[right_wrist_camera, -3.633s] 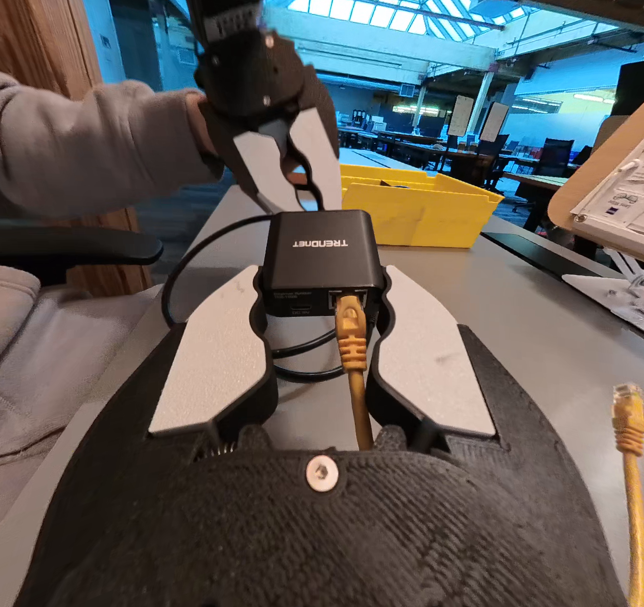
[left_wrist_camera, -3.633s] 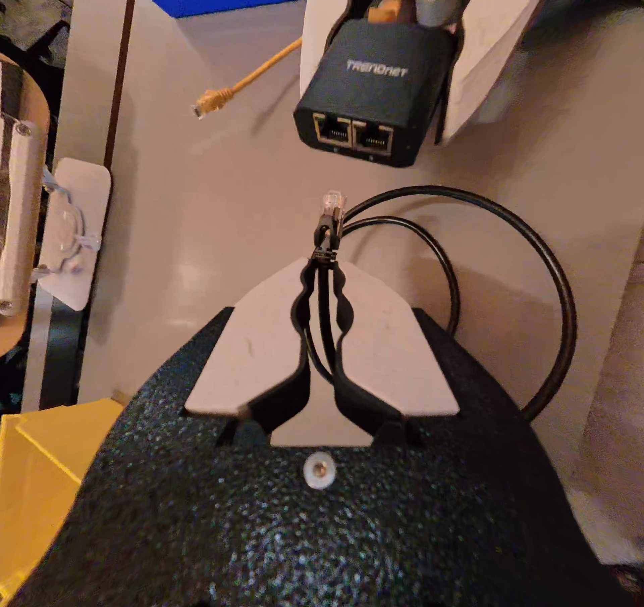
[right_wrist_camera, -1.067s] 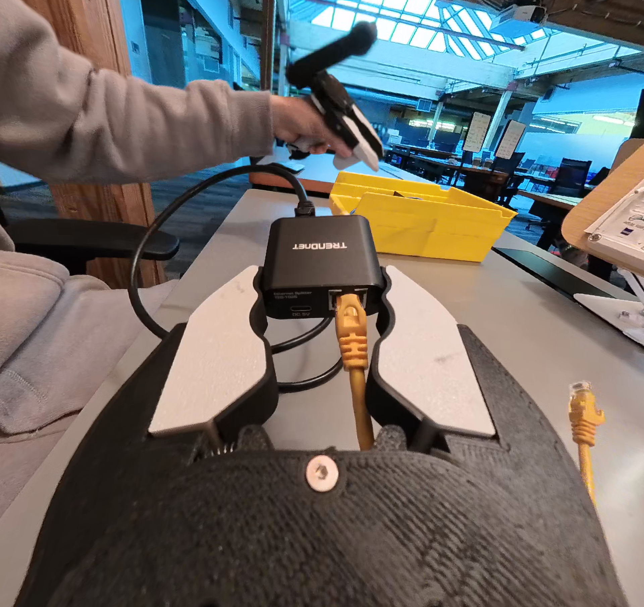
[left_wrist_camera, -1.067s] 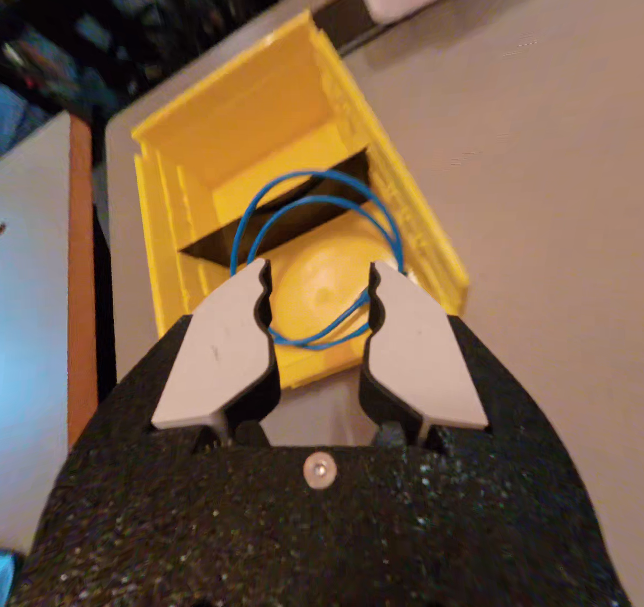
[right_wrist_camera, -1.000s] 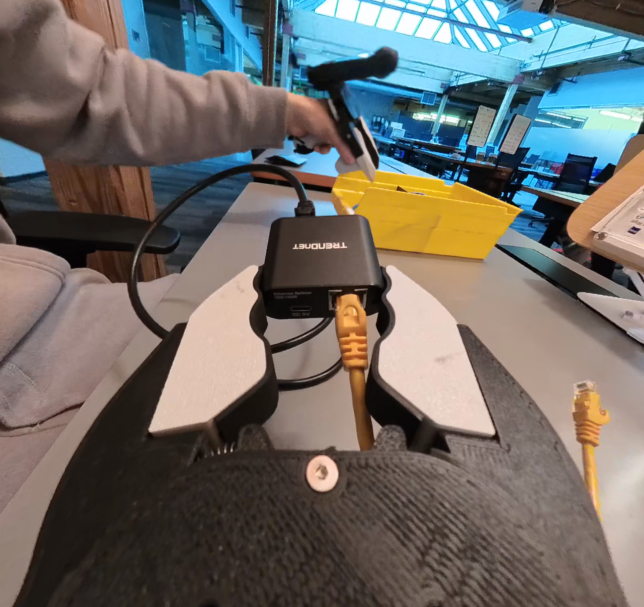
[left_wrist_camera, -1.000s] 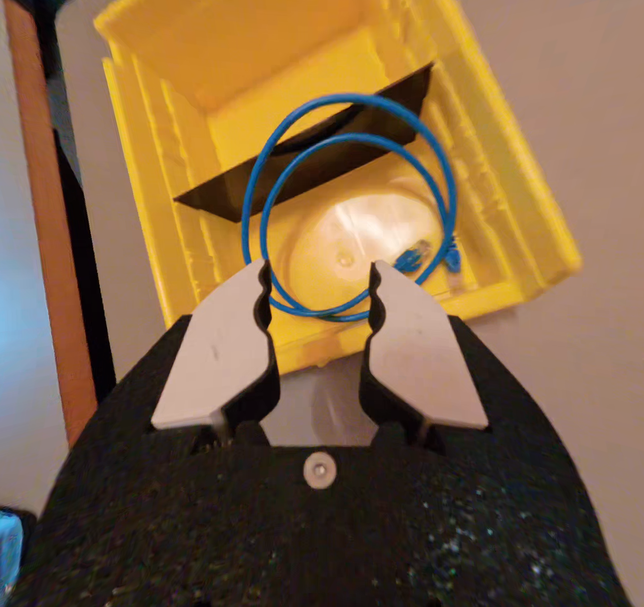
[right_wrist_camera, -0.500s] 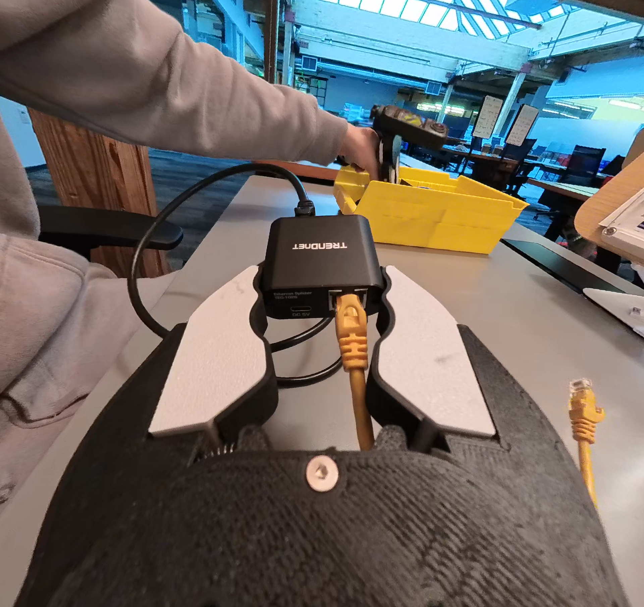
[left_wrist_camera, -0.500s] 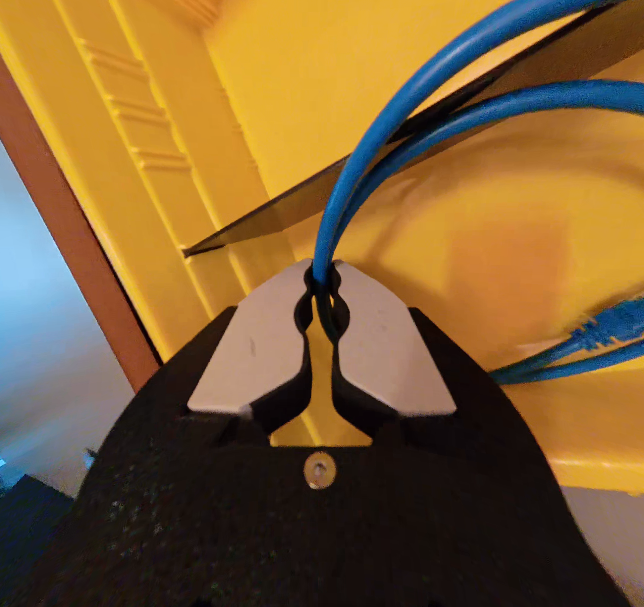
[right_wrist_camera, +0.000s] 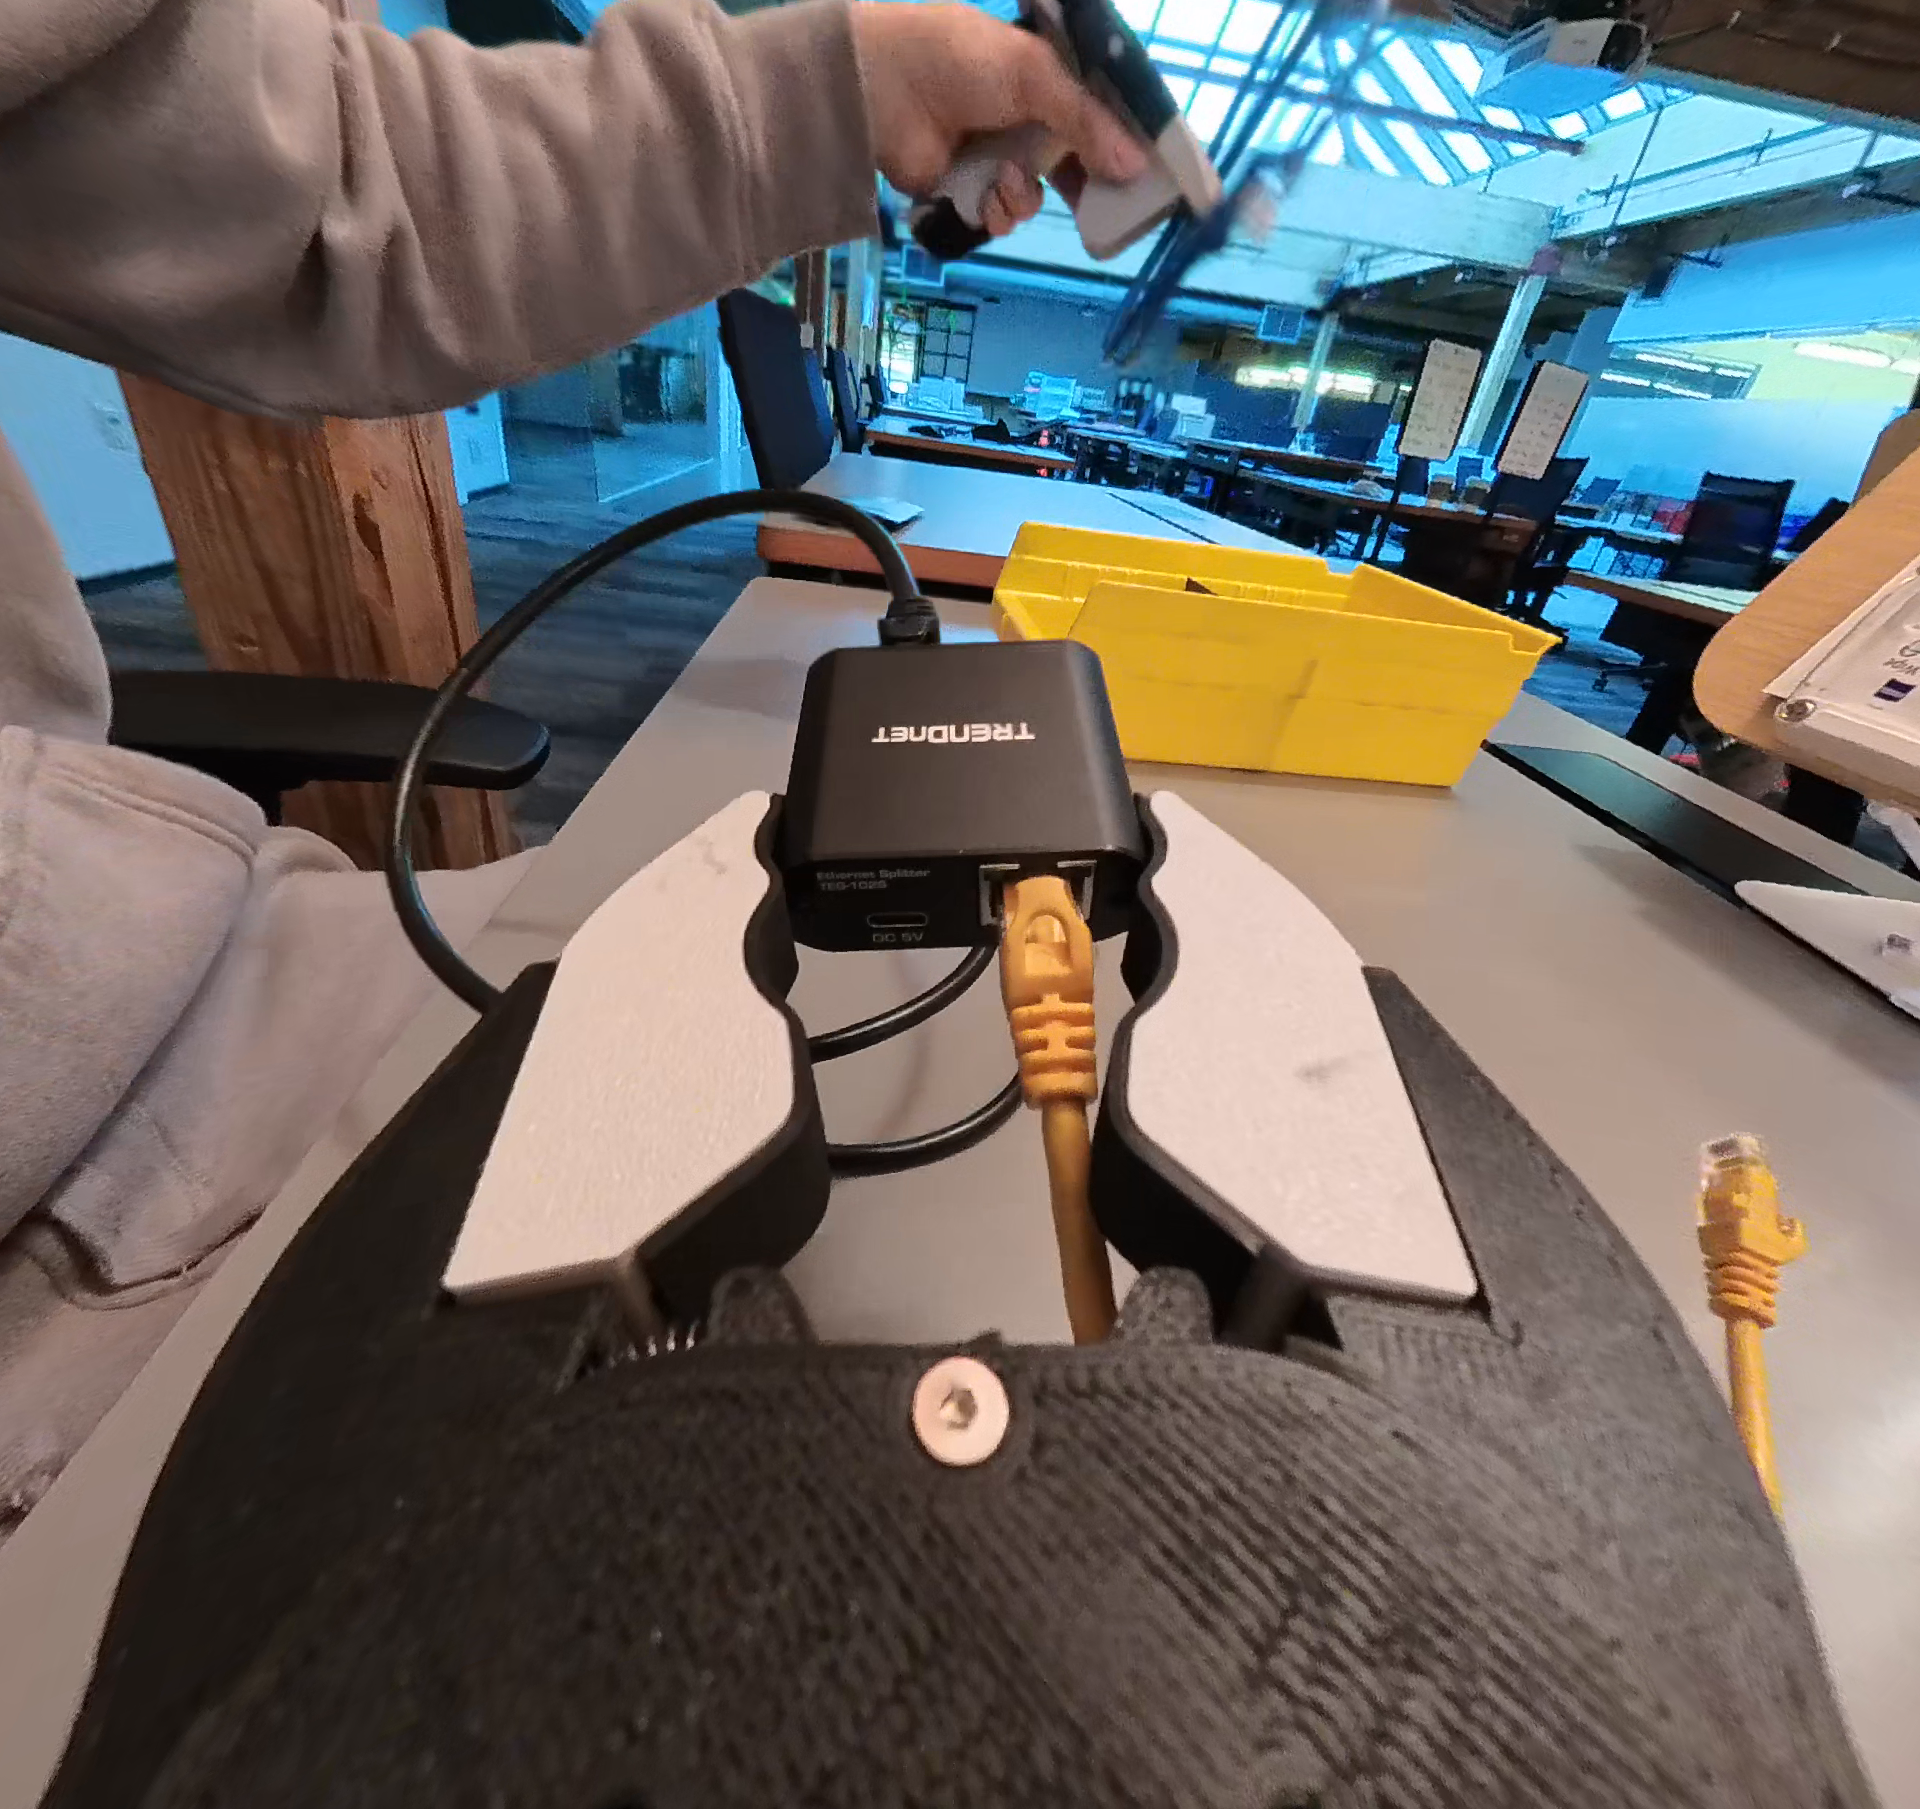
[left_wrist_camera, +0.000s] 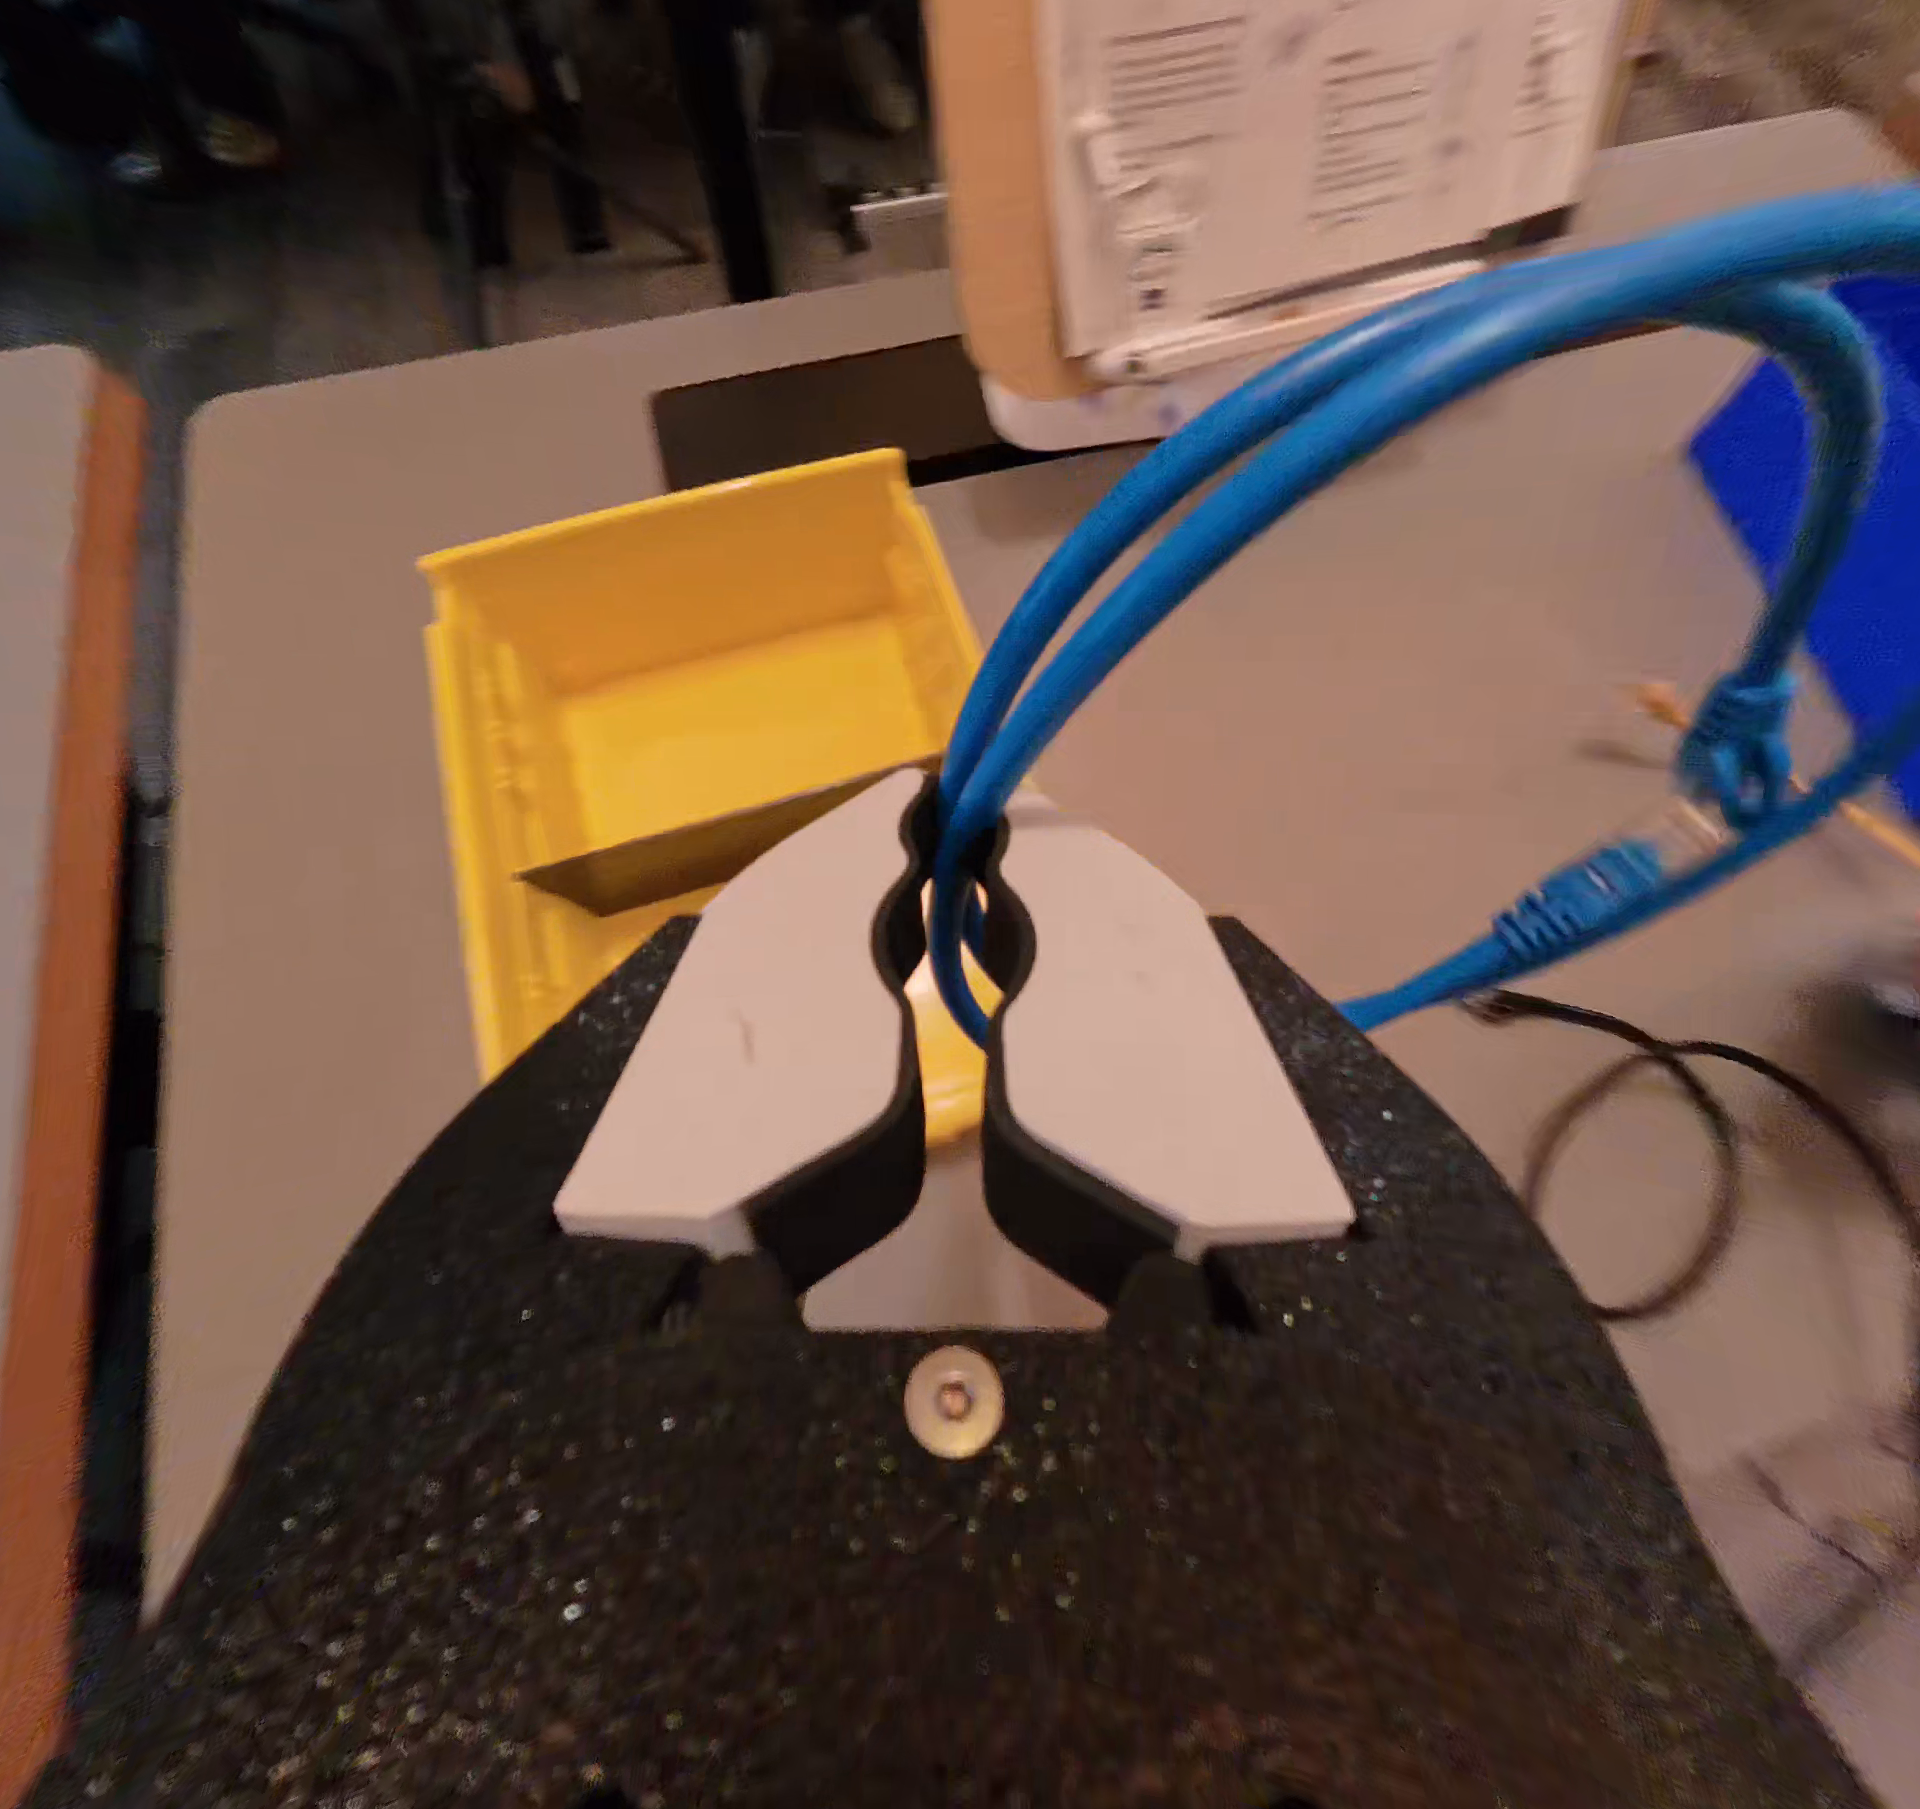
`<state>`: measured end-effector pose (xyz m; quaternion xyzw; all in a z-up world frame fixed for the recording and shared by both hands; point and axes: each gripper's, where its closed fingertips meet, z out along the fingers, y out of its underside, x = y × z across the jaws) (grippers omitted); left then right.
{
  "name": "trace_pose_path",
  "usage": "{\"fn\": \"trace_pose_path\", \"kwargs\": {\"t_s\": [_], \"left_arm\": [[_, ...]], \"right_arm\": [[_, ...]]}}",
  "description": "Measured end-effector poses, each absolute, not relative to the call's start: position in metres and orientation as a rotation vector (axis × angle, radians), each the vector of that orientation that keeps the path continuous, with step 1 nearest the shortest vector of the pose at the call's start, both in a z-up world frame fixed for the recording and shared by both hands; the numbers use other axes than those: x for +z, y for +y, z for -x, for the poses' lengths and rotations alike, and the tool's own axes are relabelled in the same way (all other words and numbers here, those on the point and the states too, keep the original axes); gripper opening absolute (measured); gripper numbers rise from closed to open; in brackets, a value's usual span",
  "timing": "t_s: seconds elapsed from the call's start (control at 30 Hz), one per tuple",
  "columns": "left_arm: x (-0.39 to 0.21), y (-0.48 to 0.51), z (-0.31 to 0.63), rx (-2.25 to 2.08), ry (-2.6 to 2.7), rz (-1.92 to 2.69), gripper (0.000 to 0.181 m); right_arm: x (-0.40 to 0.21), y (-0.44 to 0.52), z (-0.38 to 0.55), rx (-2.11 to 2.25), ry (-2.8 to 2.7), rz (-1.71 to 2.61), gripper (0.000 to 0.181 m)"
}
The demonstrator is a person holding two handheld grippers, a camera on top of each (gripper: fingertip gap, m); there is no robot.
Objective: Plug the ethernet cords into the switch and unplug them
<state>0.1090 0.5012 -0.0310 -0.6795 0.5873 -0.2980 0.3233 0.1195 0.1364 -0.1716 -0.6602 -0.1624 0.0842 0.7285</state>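
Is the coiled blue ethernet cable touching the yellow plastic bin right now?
Apart. The right wrist view shows the blue cable hanging from the raised left gripper, high above the bin.

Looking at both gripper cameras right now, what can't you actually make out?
- Left wrist view: blue cord loop's top runs past the right edge; its plugs are motion-blurred.
- Right wrist view: switch far-side ports are hidden by its body.
- Right wrist view: left gripper is blurred against the skylight.
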Motion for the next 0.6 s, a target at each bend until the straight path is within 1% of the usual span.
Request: {"fn": "trace_pose_path", "kwargs": {"t_s": [0.03, 0.13, 0.33, 0.47, 0.6], "left_arm": [[-0.03, 0.483, -0.109, -0.823, 1.575, 1.793, 0.005], [-0.045, 0.425, -0.11, -0.918, 1.668, 1.86, 0.005], [-0.158, 0.365, -0.102, -0.745, 1.802, 2.068, 0.005], [-0.218, 0.358, -0.1, -0.795, 1.686, 2.231, 0.005], [-0.244, 0.368, -0.097, -0.84, 1.537, 2.3, 0.011]], "right_arm": [[-0.171, 0.135, -0.12, 0.182, -0.355, 1.445, 0.061], [-0.168, 0.131, -0.12, 0.17, -0.363, 1.413, 0.061], [-0.171, 0.123, -0.122, 0.129, -0.402, 1.429, 0.061], [-0.175, 0.118, -0.12, 0.118, -0.437, 1.45, 0.061], [-0.174, 0.117, -0.121, 0.128, -0.432, 1.447, 0.061]]}}
